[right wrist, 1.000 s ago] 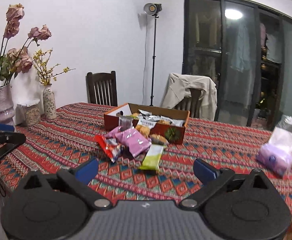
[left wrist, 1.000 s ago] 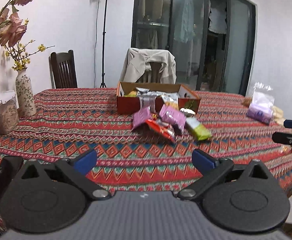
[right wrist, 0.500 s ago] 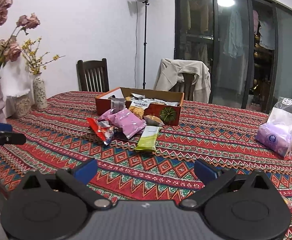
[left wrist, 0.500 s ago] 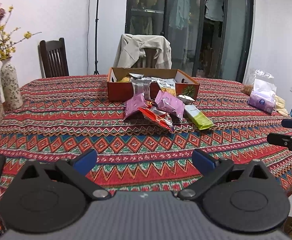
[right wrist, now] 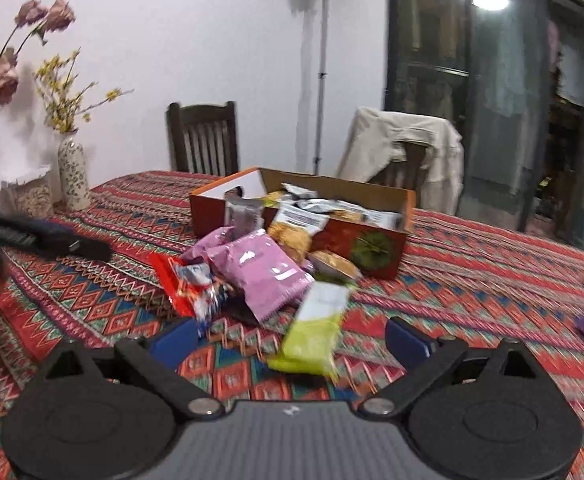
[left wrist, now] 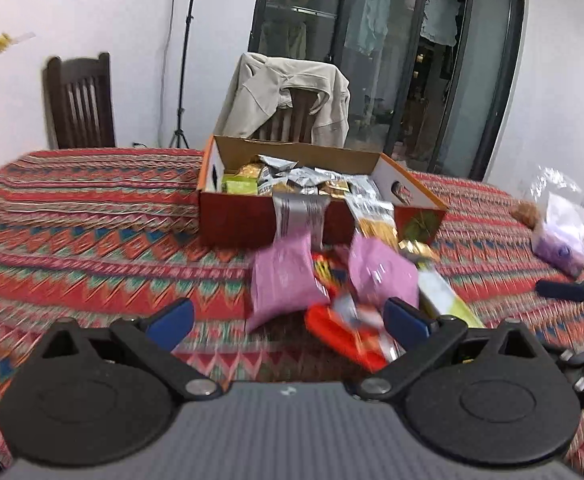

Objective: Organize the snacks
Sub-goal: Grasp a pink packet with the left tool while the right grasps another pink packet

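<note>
An open red cardboard box (left wrist: 236, 220) (right wrist: 372, 248) full of snack packets stands mid-table. In front of it lies a loose pile: two pink packets (left wrist: 284, 280) (right wrist: 264, 272), a red packet (left wrist: 344, 332) (right wrist: 184, 280) and a green packet (left wrist: 440, 296) (right wrist: 316, 328). My left gripper (left wrist: 288, 318) is open just short of the pink and red packets, touching nothing. My right gripper (right wrist: 288, 338) is open with its jaws closing. The green packet lies between its fingers, and the pads are off it. Each gripper shows at the edge of the other's view.
A patterned red cloth (left wrist: 92, 240) covers the table. A vase of flowers (right wrist: 72, 172) and a jar stand at the left edge. A plastic bag with a purple pack (left wrist: 560, 236) lies at the right. Two chairs, one draped with a jacket (left wrist: 288, 96), stand behind the table.
Both grippers have moved forward and a little down toward the snack pile, which now fills more of each view. The green packet now lies between the right fingers.
</note>
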The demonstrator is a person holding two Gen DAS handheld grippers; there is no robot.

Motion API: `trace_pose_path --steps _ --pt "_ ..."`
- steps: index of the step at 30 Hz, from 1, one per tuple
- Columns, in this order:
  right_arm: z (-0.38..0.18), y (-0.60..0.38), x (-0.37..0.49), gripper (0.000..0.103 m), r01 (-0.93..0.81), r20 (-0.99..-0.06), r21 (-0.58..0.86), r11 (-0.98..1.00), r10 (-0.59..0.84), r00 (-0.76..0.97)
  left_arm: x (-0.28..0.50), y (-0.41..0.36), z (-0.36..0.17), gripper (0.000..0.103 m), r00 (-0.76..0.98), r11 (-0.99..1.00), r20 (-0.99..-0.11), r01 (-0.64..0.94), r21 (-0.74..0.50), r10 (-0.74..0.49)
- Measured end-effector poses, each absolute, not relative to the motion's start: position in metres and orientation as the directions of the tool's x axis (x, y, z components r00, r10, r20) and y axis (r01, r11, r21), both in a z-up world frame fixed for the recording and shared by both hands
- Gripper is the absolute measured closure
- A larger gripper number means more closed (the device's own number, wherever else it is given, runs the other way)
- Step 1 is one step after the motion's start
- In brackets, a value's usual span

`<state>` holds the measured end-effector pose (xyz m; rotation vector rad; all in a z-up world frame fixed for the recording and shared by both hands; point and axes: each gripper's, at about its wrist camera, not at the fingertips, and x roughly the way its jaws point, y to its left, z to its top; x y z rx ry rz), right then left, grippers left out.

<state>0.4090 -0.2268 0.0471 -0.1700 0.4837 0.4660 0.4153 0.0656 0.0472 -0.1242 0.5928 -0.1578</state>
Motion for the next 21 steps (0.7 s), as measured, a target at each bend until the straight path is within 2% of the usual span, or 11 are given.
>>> trace_pose_path --steps 1,4,6,8,13,16,18,19,21 --pt "0.046 -0.221 0.419 0.012 -0.479 -0.489 -0.052 0.876 0.396 0.777 0.428 0.067 0.044 0.001 0.811 0.978 -0.554 0.11 -0.177 -0.191" --pt "0.039 -0.201 0.457 0.013 -0.51 -0.507 -0.051 0.858 0.418 0.754 0.468 0.075 0.032 0.008 0.786 0.962 -0.567 0.128 -0.241 -0.247" --pt "0.033 -0.187 0.48 0.016 -0.531 -0.512 -0.056 0.845 0.432 0.742 0.488 0.079 0.021 0.016 0.762 0.955 -0.592 0.117 -0.273 -0.263" --pt "0.026 -0.176 0.499 0.02 -0.552 -0.52 -0.066 0.832 0.443 0.73 0.504 0.082 0.008 0.02 0.743 0.948 -0.609 0.109 -0.299 -0.278" --pt "0.01 -0.161 0.528 0.023 -0.586 -0.526 -0.059 0.808 0.474 0.706 0.519 0.087 -0.017 0.021 0.719 0.92 -0.608 0.112 -0.376 -0.336" --pt "-0.001 -0.16 0.532 0.023 -0.601 -0.52 -0.044 0.798 0.495 0.696 0.517 0.088 -0.02 0.022 0.733 0.902 -0.571 0.133 -0.411 -0.368" --pt "-0.001 -0.162 0.531 0.029 -0.6 -0.516 -0.036 0.799 0.499 0.696 0.517 0.086 -0.021 0.037 0.726 0.891 -0.567 0.14 -0.433 -0.389" --pt "0.0 -0.162 0.531 0.033 -0.596 -0.517 -0.032 0.802 0.497 0.697 0.516 0.085 -0.02 0.038 0.726 0.888 -0.564 0.14 -0.439 -0.393" --pt "0.003 -0.164 0.529 0.036 -0.588 -0.514 -0.02 0.809 0.496 0.7 0.514 0.083 -0.019 0.042 0.727 0.895 -0.575 0.125 -0.428 -0.377"
